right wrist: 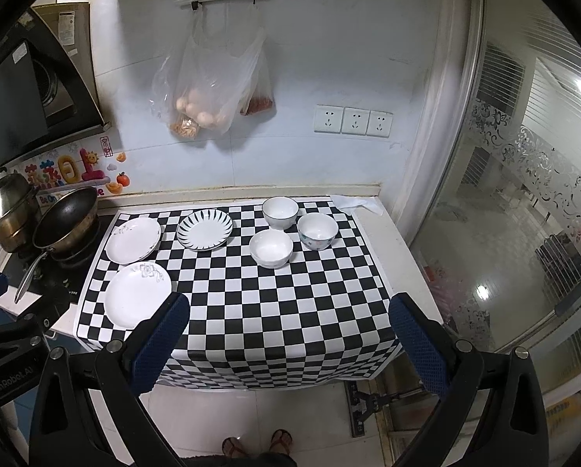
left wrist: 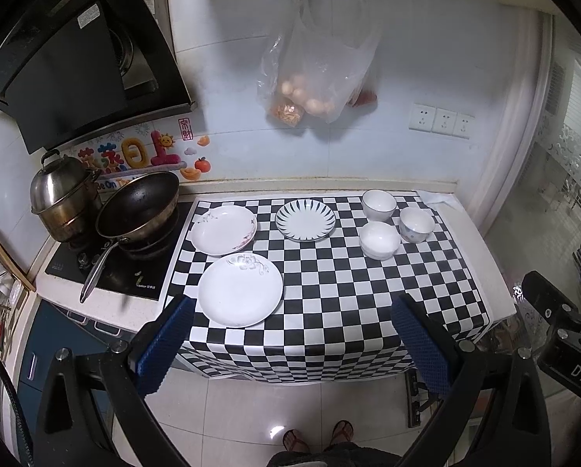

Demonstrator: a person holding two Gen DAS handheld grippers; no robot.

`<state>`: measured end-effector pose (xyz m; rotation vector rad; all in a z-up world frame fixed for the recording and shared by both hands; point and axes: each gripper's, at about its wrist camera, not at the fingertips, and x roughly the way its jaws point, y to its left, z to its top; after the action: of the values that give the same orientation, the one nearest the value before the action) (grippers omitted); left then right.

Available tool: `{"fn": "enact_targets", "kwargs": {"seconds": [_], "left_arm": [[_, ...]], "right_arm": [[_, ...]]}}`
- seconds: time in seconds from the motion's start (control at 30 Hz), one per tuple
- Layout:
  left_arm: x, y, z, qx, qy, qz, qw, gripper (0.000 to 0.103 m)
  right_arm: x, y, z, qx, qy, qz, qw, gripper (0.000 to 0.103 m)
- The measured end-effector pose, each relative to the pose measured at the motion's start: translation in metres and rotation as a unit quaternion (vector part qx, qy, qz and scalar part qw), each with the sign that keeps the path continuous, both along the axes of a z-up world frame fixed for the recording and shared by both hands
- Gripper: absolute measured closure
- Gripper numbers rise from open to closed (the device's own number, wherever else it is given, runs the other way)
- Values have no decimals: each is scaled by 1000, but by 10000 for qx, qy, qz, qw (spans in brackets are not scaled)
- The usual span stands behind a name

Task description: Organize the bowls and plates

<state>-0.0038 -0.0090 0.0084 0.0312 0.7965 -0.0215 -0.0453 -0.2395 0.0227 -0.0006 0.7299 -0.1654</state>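
Both grippers hang above the near edge of the counter, jaws spread wide, gripping nothing. Ahead of the left gripper [left wrist: 290,334], just past its left finger, lies the flower plate [left wrist: 240,290], bare. Beyond that sit the sprig plate [left wrist: 223,229] and the striped plate [left wrist: 306,220], side by side, also bare. Ahead and to its right stand three bowls close together: the rimmed bowl [left wrist: 379,204] farthest, the patterned bowl [left wrist: 416,224] right of it, the plain bowl [left wrist: 380,240] nearest; all look empty. Everything rests on the checked cloth [left wrist: 329,311]. From the right gripper [right wrist: 288,336] the bowls lie straight ahead, the plates ahead-left. A wok [left wrist: 138,206] and steamer pot [left wrist: 62,194] stand far left on the stove. Bags [left wrist: 314,74] holding eggs hang on the wall
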Motion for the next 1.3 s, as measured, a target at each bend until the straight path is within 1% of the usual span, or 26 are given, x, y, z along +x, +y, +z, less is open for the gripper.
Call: {"fn": "enact_targets", "kwargs": {"seconds": [0.37, 1.3], "left_arm": [[0, 0, 2, 6, -5, -4, 10000, 0], [-4, 1, 8, -10, -60, 26, 10000, 0]], "right_arm": [[-10, -3, 2, 17, -55, -4, 10000, 0], [-10, 2, 9, 25, -66, -28, 10000, 0]]}}
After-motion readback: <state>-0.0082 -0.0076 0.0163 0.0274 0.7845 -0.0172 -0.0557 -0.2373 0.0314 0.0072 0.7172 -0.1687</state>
